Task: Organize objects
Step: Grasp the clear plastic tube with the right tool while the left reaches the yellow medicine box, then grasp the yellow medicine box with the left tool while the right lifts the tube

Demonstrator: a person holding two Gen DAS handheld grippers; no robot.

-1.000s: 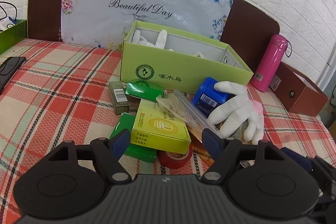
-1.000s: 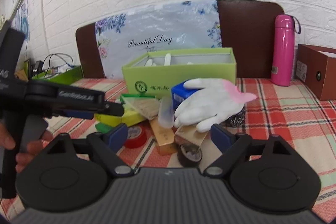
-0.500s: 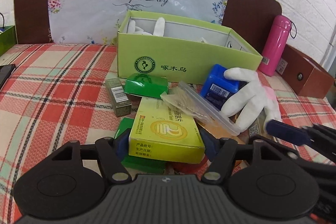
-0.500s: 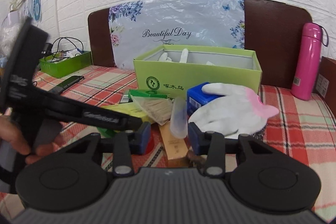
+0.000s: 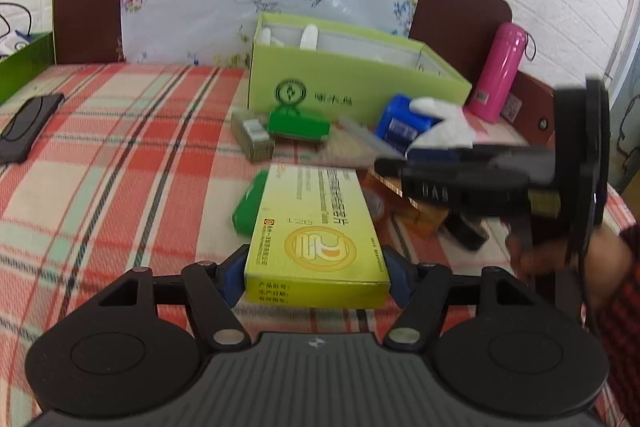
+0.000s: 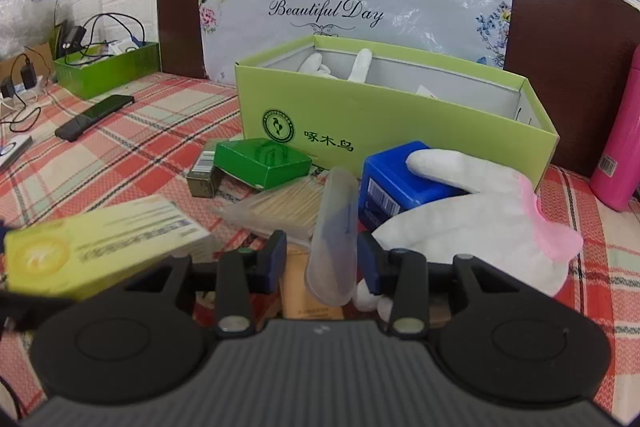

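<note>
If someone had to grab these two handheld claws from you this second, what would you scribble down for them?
Left claw: shut on the yellow medicine box, lifted off the pile.
Right claw: either side of the clear plastic tube; not clearly clamped, so check the grip.
Lime-green box stands open at the back of the plaid cloth; white gloves already poke out of it.
Loose in front of it: small green box, blue box under a white glove, bag of wooden sticks.
Left to do, probably: drop the yellow box and tube in, then the rest.
</note>
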